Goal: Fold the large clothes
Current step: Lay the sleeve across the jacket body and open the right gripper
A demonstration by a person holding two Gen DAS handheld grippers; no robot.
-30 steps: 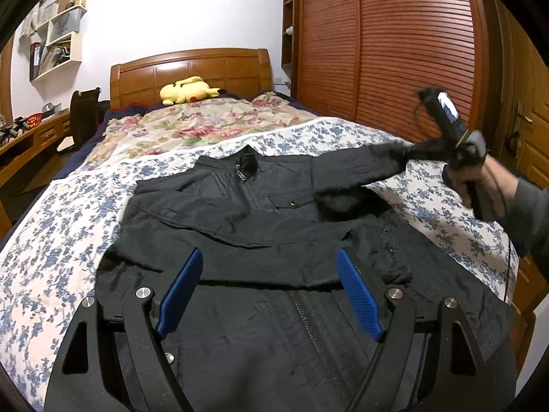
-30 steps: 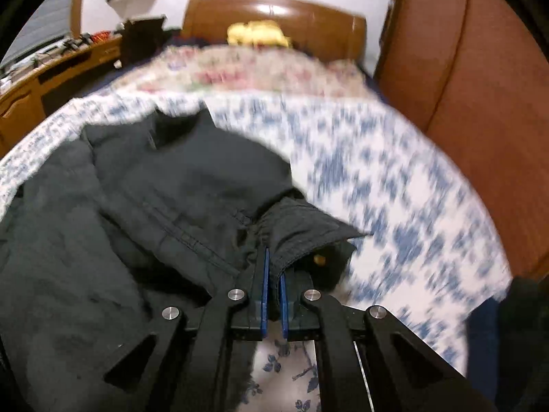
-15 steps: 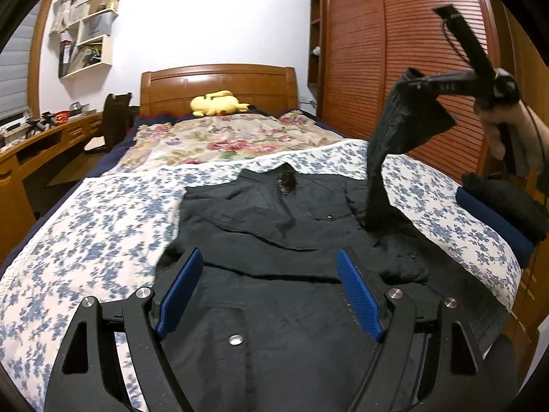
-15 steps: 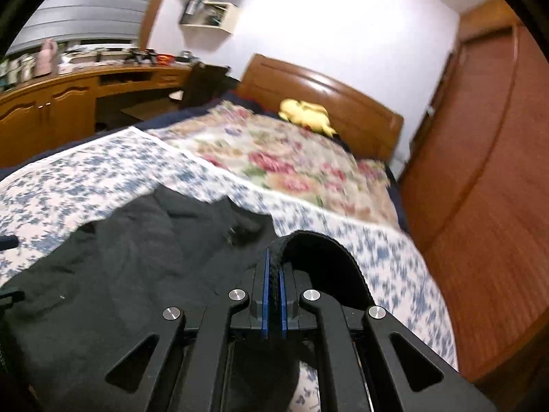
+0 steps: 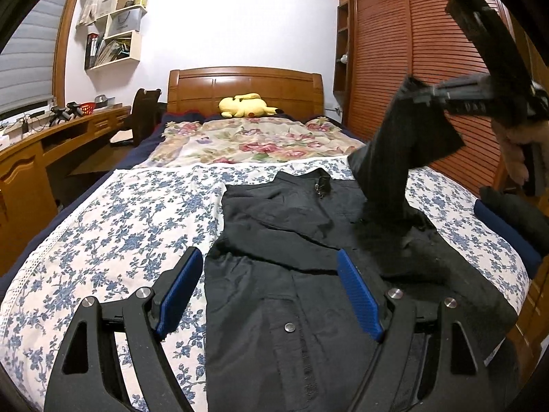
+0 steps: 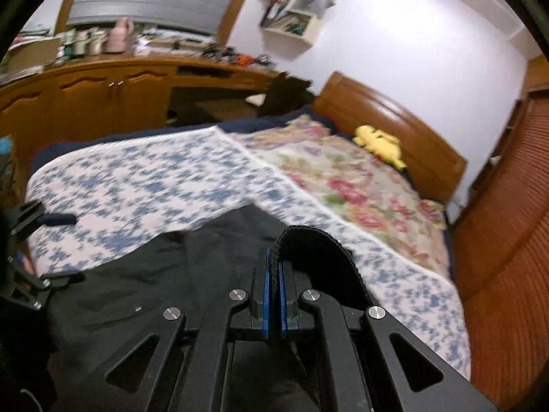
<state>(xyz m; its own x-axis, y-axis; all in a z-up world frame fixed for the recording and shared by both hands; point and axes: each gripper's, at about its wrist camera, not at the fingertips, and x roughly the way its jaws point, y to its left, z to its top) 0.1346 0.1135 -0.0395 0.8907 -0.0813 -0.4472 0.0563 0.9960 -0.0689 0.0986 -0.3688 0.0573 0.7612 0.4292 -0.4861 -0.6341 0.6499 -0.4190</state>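
Note:
A black jacket (image 5: 295, 240) lies front-up on the blue-flowered bedsheet (image 5: 137, 213), collar toward the headboard. My right gripper (image 6: 273, 274) is shut on the cuff of its right sleeve (image 6: 319, 250). In the left wrist view that sleeve (image 5: 401, 158) hangs lifted high above the jacket's right shoulder, pinched by the right gripper (image 5: 417, 91) in a person's hand (image 5: 518, 151). My left gripper (image 5: 271, 288) stands open low over the jacket's lower left part, with nothing between its blue pads (image 5: 358, 295).
A floral quilt (image 5: 254, 140) and a yellow plush toy (image 5: 245, 106) lie near the wooden headboard. Folded dark clothes (image 5: 511, 219) sit at the bed's right edge. A slatted wardrobe (image 5: 429, 61) runs along the right; a desk (image 5: 51, 140) and chair (image 5: 140, 116) along the left.
The right gripper has carried the sleeve cuff upward and rolled, so the sleeve now hangs stretched above the jacket. The left gripper drifted sideways toward the jacket's left edge, still open.

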